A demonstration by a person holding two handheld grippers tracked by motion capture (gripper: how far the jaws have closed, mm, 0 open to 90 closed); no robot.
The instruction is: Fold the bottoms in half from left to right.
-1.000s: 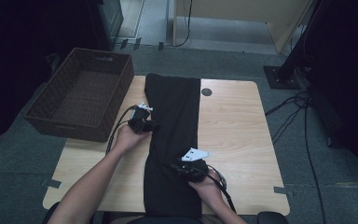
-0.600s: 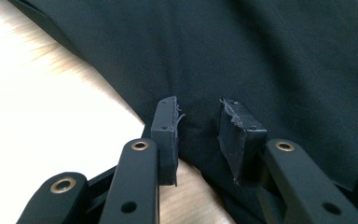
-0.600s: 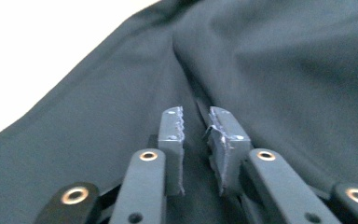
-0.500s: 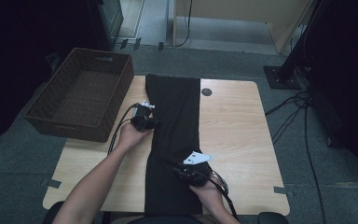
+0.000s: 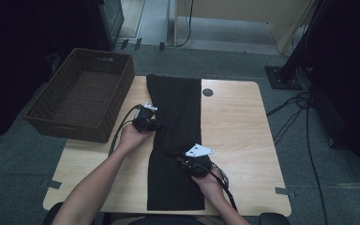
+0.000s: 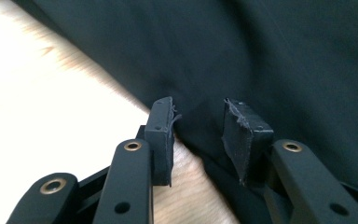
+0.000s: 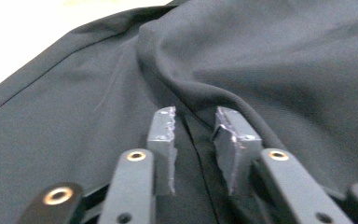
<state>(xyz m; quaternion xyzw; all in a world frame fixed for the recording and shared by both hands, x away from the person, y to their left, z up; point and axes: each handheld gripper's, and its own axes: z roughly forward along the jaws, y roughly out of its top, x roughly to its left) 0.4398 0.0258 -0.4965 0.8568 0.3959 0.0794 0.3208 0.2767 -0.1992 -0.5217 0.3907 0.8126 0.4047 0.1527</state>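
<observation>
High view first, going left to right: a dark wicker basket (image 5: 82, 101) hangs half off the counter's (image 5: 243, 126) far-left corner, empty as far as I can see. Next comes my left hand-held gripper (image 5: 155, 125), sitting right at the left edge of the black garment (image 5: 178, 108). That garment is a long strip of dark cloth running from the far edge of the counter down to the near edge, so its long axis points away from me. My right hand-held gripper (image 5: 183, 161) is lower down, already on top of the cloth near a fold, so it's the closer one to the near end.

Left gripper view shows the jaws parted a moderate amount, straddling the cloth's edge (image 6: 186, 135) where it meets the wood, nothing pinched yet. Right gripper view is similar: jaws apart, a raised ridge of fabric (image 7: 205, 100) just ahead of and between the pads.

I'd guess both need to close on cloth before any folding.

Surface is pale wood with a small round grommet (image 5: 207, 92); grey floor, cables (image 5: 300, 117) off right.
</observation>
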